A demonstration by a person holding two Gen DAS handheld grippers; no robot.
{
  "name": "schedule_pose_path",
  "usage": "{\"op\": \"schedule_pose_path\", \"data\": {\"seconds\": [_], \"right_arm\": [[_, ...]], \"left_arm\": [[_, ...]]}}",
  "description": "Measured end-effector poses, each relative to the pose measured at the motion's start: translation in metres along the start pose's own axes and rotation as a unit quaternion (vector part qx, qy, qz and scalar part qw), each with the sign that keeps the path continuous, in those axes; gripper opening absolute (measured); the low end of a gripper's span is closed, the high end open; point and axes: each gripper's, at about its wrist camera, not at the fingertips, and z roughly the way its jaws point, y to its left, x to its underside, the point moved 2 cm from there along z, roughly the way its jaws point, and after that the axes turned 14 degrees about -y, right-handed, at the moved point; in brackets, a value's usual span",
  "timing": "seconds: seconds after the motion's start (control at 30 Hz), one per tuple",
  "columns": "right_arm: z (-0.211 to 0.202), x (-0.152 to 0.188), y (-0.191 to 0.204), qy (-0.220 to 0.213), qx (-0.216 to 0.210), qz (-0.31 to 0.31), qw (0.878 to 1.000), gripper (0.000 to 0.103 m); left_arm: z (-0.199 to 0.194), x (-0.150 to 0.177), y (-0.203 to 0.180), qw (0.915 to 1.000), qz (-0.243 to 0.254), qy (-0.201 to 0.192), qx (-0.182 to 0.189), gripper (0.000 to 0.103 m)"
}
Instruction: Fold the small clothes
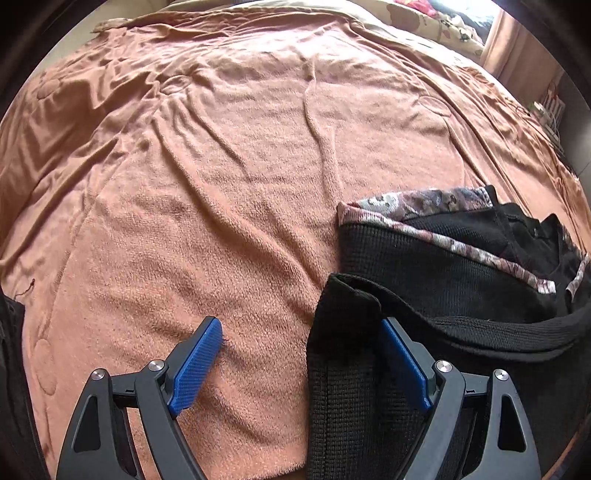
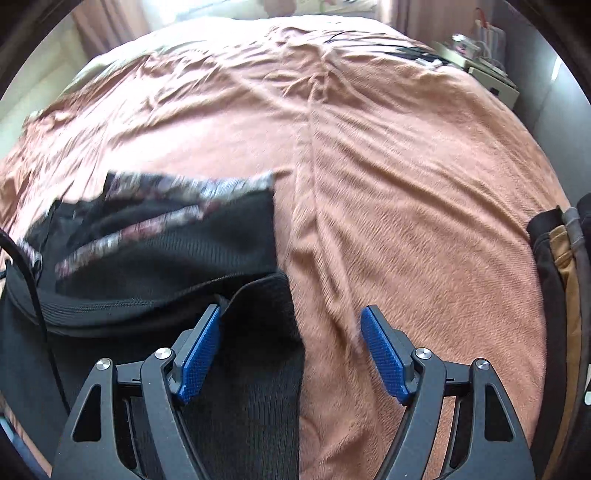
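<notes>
My left gripper has its jaws spread wide, clamping nothing. Its blue pads stand well apart; the left one hangs over bare blanket, while the right one sits against the edge of the black knit garment, whose near flap rises between the jaws on that side. I cannot tell whether the pad presses the cloth or only lies beside it, but the jaws are not closed on it.

My right gripper is likewise apart, holding nothing. Here the black garment lies under and just ahead of the left pad, with a dark ribbed strip running down between the jaws toward me; the right pad hangs over bare blanket.

Ahead of both grippers the garment lies crumpled rather than flat. It is black with a waffle-like knit and a band of pinkish floral trim along its far edge; a thick ribbed hem curves across its near side. In the right wrist view it is blurred.

Beyond and all around it spreads the salmon-pink terry blanket covering the bed, wrinkled with long creases running away from me. To the far right of my right gripper, at the bed's edge, hang some dark and tan fabrics. Past the far end of the bed I see curtains and bright window light.
</notes>
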Motion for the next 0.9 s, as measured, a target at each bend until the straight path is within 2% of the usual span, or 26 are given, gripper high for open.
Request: {"op": "schedule_pose_path", "data": {"seconds": [0.07,0.1,0.17,0.33,0.43,0.5,0.67,0.8,0.9], "right_arm": [[-0.005,-0.003,-0.003,-0.01,0.003,0.009,1.0,0.065],[-0.008,-0.003,-0.005,-0.012,0.004,0.014,1.0,0.063],[-0.013,-0.003,-0.009,-0.013,-0.004,0.025,1.0,0.062],[-0.023,0.003,-0.013,-0.012,-0.05,0.037,0.998,0.062],[-0.019,0.006,-0.013,-0.003,-0.071,0.037,0.997,0.05],[-0.014,0.007,-0.011,0.001,-0.071,0.033,0.997,0.049],[-0.001,-0.002,-0.017,0.004,-0.085,0.038,0.996,0.037],[0.009,-0.002,-0.015,0.009,-0.098,0.042,0.994,0.03],[0.015,0.0,-0.014,0.01,-0.094,0.039,0.995,0.018]], "left_arm": [[-0.006,-0.003,0.003,0.9999,-0.006,-0.01,0.001,0.086],[-0.009,-0.003,0.005,0.9999,-0.008,-0.014,-0.001,0.084],[-0.015,-0.004,0.009,0.9997,-0.012,-0.019,-0.001,0.083],[-0.024,-0.002,0.008,0.9991,-0.009,-0.024,0.034,0.081],[-0.019,0.002,0.001,0.9987,-0.001,-0.017,0.048,0.066],[-0.013,0.005,-0.002,0.9983,-0.002,-0.008,0.058,0.053],[0.002,0.006,-0.009,0.9971,0.003,0.002,0.076,0.04],[0.009,0.004,-0.008,0.9965,-0.008,0.001,0.083,0.04],[0.012,0.002,-0.008,0.9961,-0.013,0.0,0.088,0.04]]}}
